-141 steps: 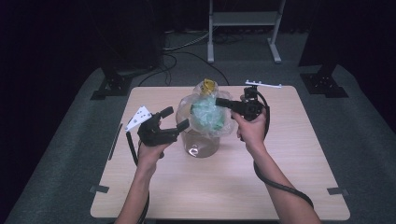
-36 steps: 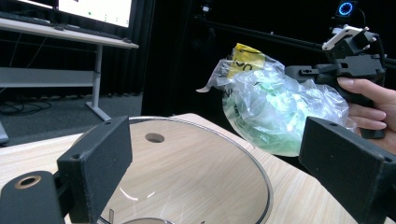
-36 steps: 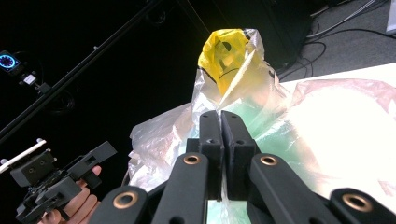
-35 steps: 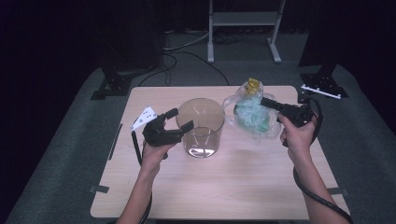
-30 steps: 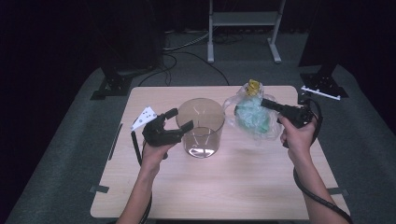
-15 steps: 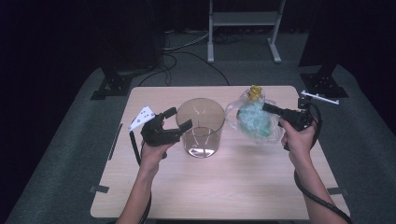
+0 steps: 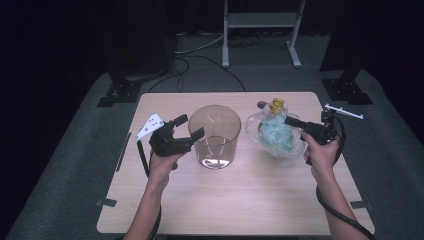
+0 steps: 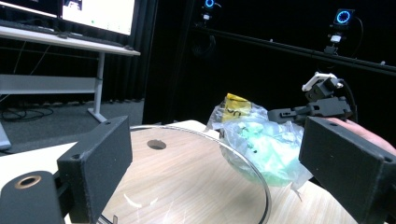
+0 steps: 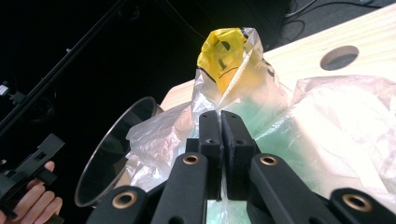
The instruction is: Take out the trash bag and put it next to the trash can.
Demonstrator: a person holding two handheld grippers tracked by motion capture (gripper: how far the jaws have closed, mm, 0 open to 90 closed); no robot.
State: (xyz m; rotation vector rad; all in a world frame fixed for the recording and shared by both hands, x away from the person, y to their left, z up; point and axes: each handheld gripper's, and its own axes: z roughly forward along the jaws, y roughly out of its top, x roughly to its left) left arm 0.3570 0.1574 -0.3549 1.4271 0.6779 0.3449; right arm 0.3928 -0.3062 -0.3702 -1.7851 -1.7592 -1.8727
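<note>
From the high view, we see a wooden worktop [image 7: 230, 200] with a clear bin [image 7: 215, 135] standing near its middle. The left hand-held gripper [image 7: 186, 134] sits beside the bin, its jaws spread around the near-left side of the rim, likely to keep the bin from sliding. A plastic bag [image 7: 276, 135] with green stuff inside and a yellow top rests on the worktop toward the far right corner, just beside the bin. The right hand-held gripper [image 7: 295, 122] meets the bag at its right side.

In the left gripper view, the bin rim [image 8: 233, 154] curves between the two wide-apart jaws, and the bag [image 8: 261, 149] lies past it on the wood.

In the right gripper view, the jaws of the right hand-held gripper [image 9: 220, 135] are pressed together, and we think they are pinching the bag's thin plastic [image 9: 243, 98]. Holding it there probably keeps the bag upright. The bin [image 9: 121, 149] shows at the left.
</note>
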